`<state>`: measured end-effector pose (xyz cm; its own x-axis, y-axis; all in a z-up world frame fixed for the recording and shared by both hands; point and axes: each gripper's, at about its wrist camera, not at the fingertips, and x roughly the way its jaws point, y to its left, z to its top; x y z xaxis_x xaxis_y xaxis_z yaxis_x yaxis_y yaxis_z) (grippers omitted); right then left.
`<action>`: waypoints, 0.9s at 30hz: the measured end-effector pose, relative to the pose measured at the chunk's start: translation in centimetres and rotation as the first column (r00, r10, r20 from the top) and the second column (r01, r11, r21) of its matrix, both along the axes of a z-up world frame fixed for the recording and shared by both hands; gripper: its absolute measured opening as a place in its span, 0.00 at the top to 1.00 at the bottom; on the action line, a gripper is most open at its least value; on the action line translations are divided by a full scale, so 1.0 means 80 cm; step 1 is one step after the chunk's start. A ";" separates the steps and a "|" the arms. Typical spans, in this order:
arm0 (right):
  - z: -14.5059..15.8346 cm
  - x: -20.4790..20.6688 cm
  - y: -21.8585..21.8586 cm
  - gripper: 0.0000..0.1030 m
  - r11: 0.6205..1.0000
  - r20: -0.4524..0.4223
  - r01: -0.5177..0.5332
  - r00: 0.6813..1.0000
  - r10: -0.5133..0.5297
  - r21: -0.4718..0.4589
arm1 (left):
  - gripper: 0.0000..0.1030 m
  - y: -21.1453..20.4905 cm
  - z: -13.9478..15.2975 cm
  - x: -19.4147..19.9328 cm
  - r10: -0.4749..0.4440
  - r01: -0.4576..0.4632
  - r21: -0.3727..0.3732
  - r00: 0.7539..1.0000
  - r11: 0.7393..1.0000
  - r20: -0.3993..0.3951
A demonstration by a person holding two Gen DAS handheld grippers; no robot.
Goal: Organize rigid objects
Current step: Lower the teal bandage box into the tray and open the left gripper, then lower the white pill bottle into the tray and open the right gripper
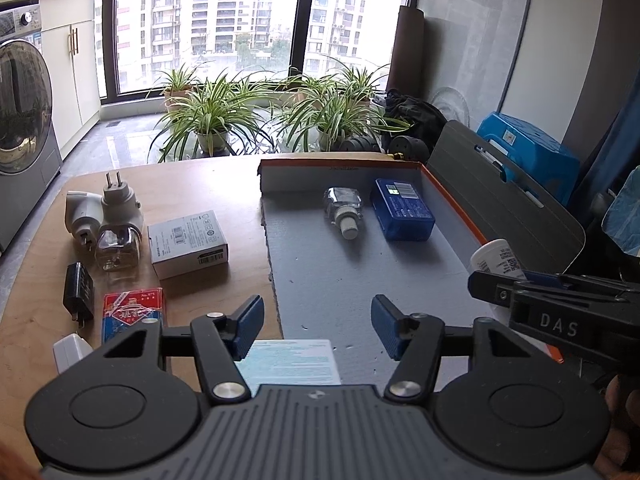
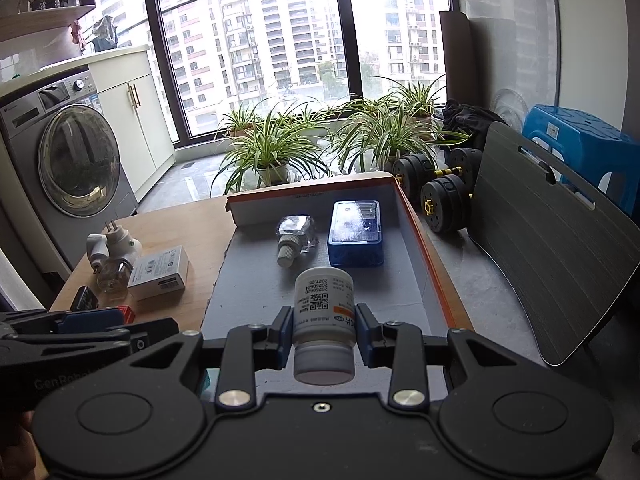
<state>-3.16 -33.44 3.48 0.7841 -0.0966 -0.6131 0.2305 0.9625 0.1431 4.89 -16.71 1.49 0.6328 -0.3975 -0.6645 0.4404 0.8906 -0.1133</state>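
Now our right tongs (image 2: 323, 334) clasp the white bottle (image 2: 323, 320), axis pointing away over the tray (image 2: 416, 216); left tongs (image 1: 318, 326) released.

Overcast daylight enters from the window (image 1: 256, 24) at 12 o'clock, slightly blown out. Indoors dimmer, shadows soft. Glare on the washer door (image 2: 82, 160) at 9 o'clock. Fisheye bending, dark corner vignetting; focus sharp.

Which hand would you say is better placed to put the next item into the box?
Right: its claw already grips the white bottle above the box. The left claw is open and holds nothing.
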 end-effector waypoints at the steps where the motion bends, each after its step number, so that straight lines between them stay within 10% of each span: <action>1: -0.001 -0.001 -0.001 0.61 1.000 0.000 0.002 1.000 -0.002 -0.001 | 0.42 0.005 0.000 0.003 0.013 -0.013 0.000 1.000 1.000 -0.004; 5: -0.006 -0.002 -0.004 0.61 1.000 -0.004 0.010 1.000 -0.010 0.014 | 0.40 0.025 0.002 0.012 0.047 -0.047 -0.006 0.998 0.999 -0.036; 12: -0.007 0.003 -0.001 0.61 1.000 -0.003 -0.004 1.000 0.004 0.031 | 0.06 0.014 -0.017 -0.003 -0.040 0.047 0.063 0.994 0.997 -0.105; 17: -0.007 0.002 0.000 0.61 0.999 -0.003 -0.013 1.000 0.014 0.031 | 0.30 0.001 -0.046 0.010 -0.040 0.062 0.131 0.986 0.989 -0.164; 27: 0.005 0.019 -0.016 0.61 1.000 0.020 -0.017 1.000 0.017 0.010 | 0.30 -0.019 -0.014 0.023 -0.006 0.009 0.051 0.999 0.999 -0.054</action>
<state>-1.67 -34.72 3.91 0.7974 -0.0772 -0.5984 0.2115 0.9646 0.1573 6.73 -18.21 0.40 0.5925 -0.3666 -0.7173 0.4419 0.8924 -0.0912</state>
